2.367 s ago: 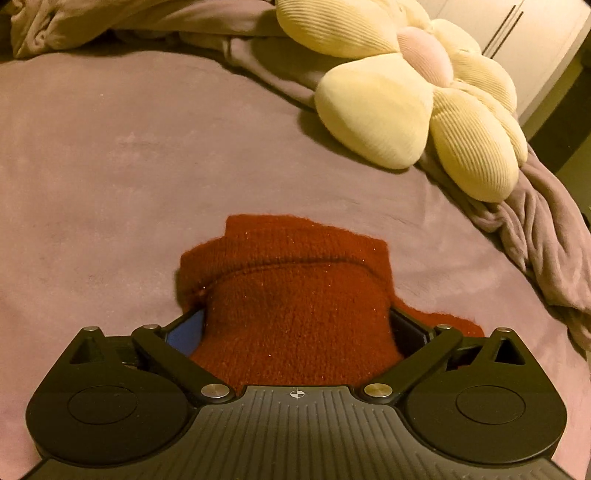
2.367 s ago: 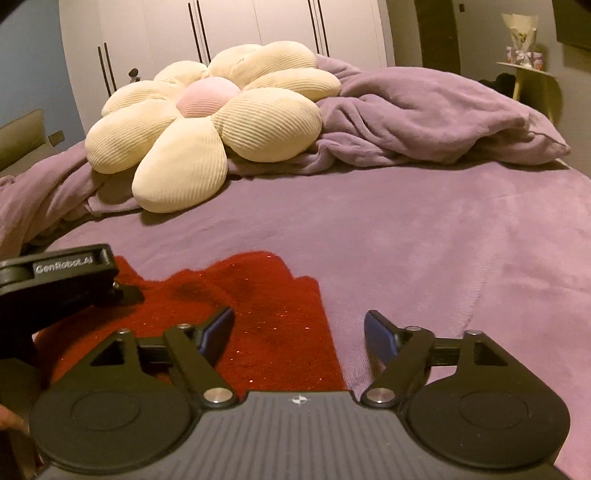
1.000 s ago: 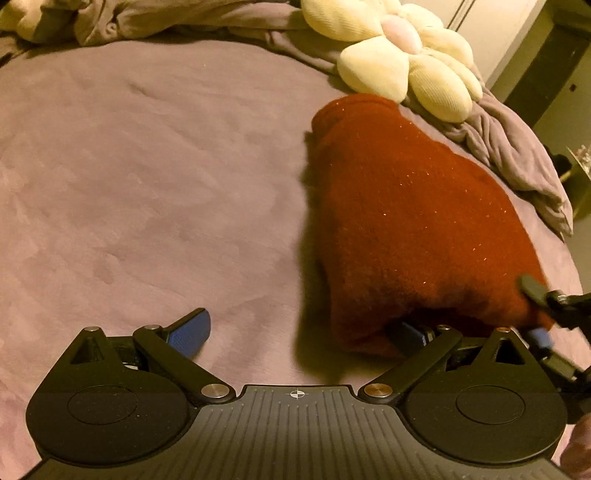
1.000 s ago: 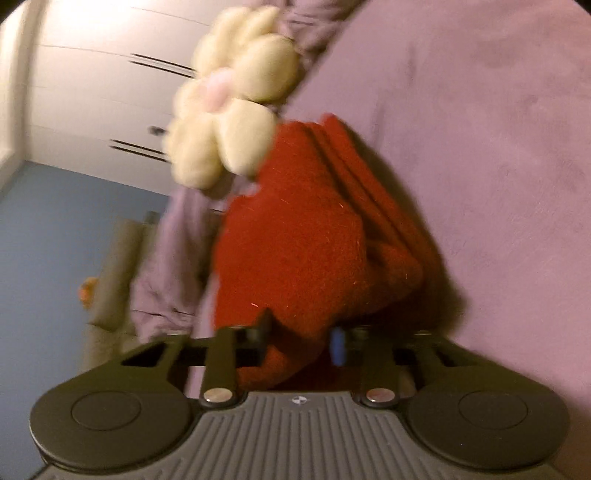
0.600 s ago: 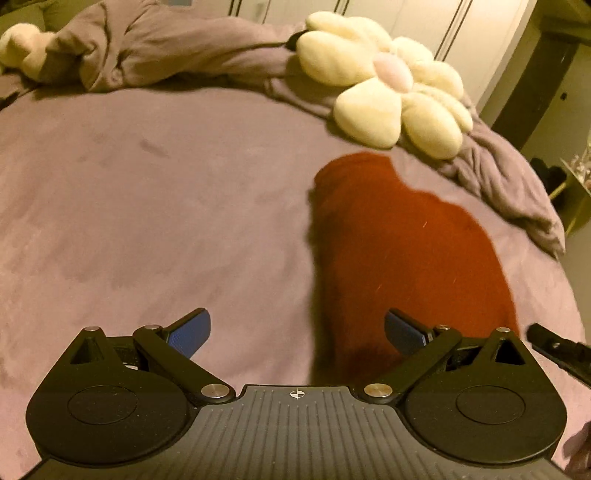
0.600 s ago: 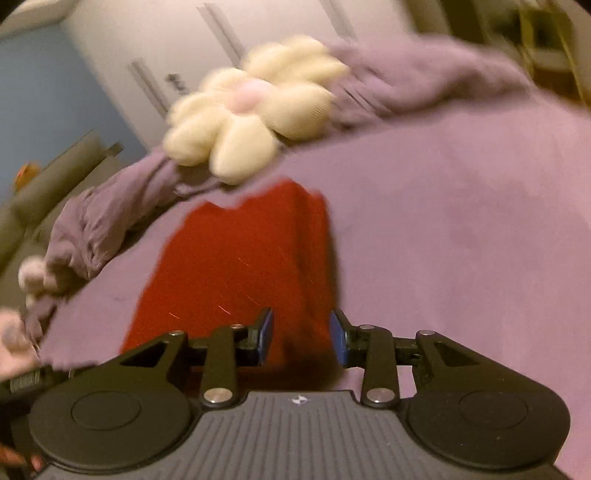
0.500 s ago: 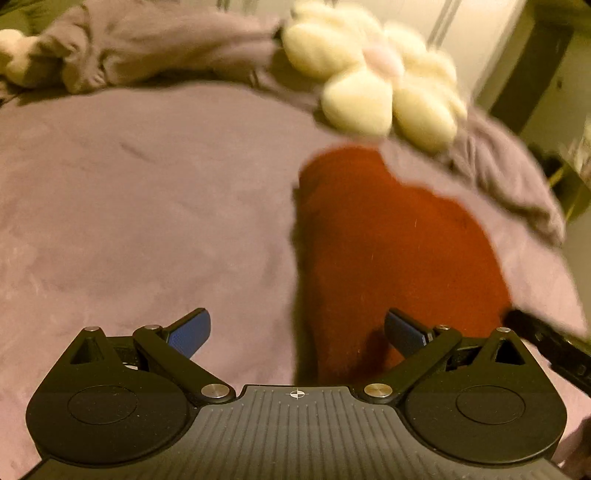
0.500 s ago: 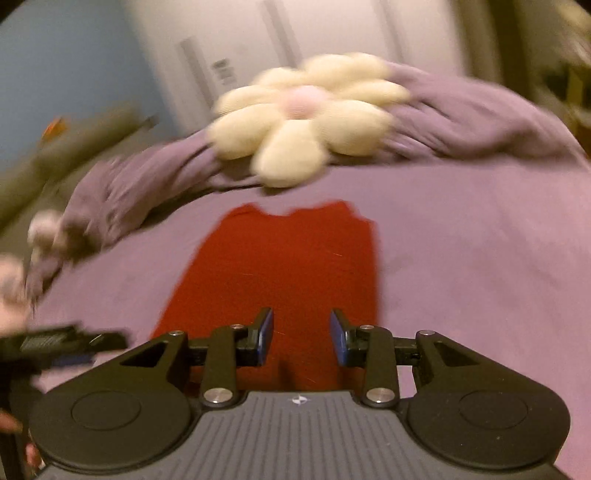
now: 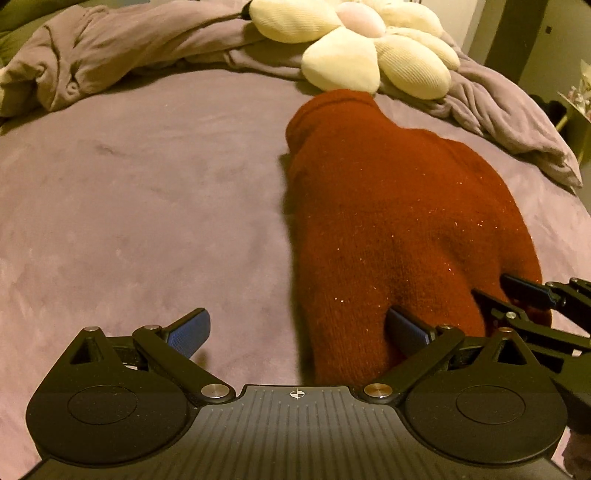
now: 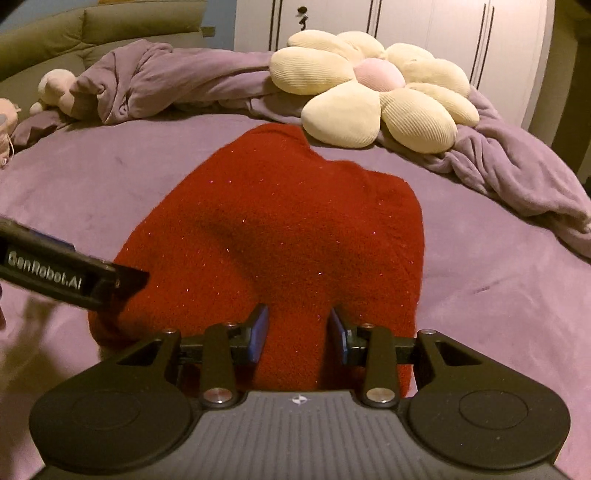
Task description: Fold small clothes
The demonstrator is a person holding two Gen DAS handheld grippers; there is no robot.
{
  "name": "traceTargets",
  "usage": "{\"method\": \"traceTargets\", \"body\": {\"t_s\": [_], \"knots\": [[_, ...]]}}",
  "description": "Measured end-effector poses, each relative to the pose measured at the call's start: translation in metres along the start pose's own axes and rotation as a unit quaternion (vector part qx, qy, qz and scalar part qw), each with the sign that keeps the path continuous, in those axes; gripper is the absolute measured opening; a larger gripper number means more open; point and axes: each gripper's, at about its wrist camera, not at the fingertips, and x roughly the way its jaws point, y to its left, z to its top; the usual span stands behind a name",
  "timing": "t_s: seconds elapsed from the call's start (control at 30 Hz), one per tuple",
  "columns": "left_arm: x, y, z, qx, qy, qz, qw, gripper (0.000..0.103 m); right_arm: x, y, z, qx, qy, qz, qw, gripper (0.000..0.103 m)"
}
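Observation:
A dark red knitted garment (image 9: 391,221) lies spread on the purple bed cover, also in the right wrist view (image 10: 288,229). My left gripper (image 9: 299,330) is open at the garment's near left corner; its right finger touches the knit, its left finger is over bare cover. My right gripper (image 10: 298,334) has its jaws partly closed around a fold of the near hem, though I cannot see whether they pinch it. The right gripper also shows at the right edge of the left wrist view (image 9: 535,306), and the left gripper at the left of the right wrist view (image 10: 74,277).
A cream flower-shaped cushion (image 10: 373,88) lies just beyond the garment. A rumpled purple blanket (image 10: 159,77) runs along the far side of the bed. A soft toy (image 10: 55,88) sits far left. White wardrobe doors (image 10: 424,22) stand behind.
The garment was held up and swung round a second ago; it now lies flat on the bed. My left gripper has let go and stays open; both grippers now rest at the near hem.

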Motion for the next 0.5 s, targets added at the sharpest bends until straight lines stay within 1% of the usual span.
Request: {"method": "traceTargets", "body": {"t_s": [0.07, 0.13, 0.17, 0.23, 0.3, 0.4, 0.47, 0.5], "knots": [[-0.006, 0.003, 0.0, -0.005, -0.002, 0.002, 1.0, 0.103, -0.006, 0.003, 0.006, -0.006, 0.006, 0.0, 1.0, 0.037], [-0.014, 0.006, 0.0, -0.013, -0.008, 0.007, 0.9999, 0.103, -0.017, 0.005, 0.015, -0.008, 0.003, -0.001, 1.0, 0.04], [-0.018, 0.01, 0.0, -0.02, -0.009, 0.007, 0.9997, 0.103, -0.022, 0.007, 0.019, -0.007, -0.005, -0.003, 1.0, 0.041], [-0.026, 0.017, -0.002, -0.041, -0.015, 0.005, 0.999, 0.103, -0.031, 0.007, 0.029, 0.0, -0.025, 0.0, 1.0, 0.042], [-0.032, 0.025, -0.008, -0.062, -0.016, 0.014, 0.9979, 0.103, -0.034, 0.008, 0.039, 0.01, -0.04, 0.0, 0.999, 0.045], [-0.038, 0.04, -0.022, -0.084, -0.012, 0.039, 0.9956, 0.103, -0.024, 0.02, 0.052, -0.004, -0.046, -0.008, 0.999, 0.046], [-0.042, 0.052, -0.031, -0.103, -0.01, 0.044, 0.9937, 0.103, -0.009, 0.028, 0.055, -0.012, -0.041, -0.003, 0.999, 0.046], [-0.045, 0.058, -0.036, -0.113, -0.01, 0.042, 0.9927, 0.103, 0.002, 0.029, 0.052, -0.014, -0.034, -0.003, 0.999, 0.049]]}}
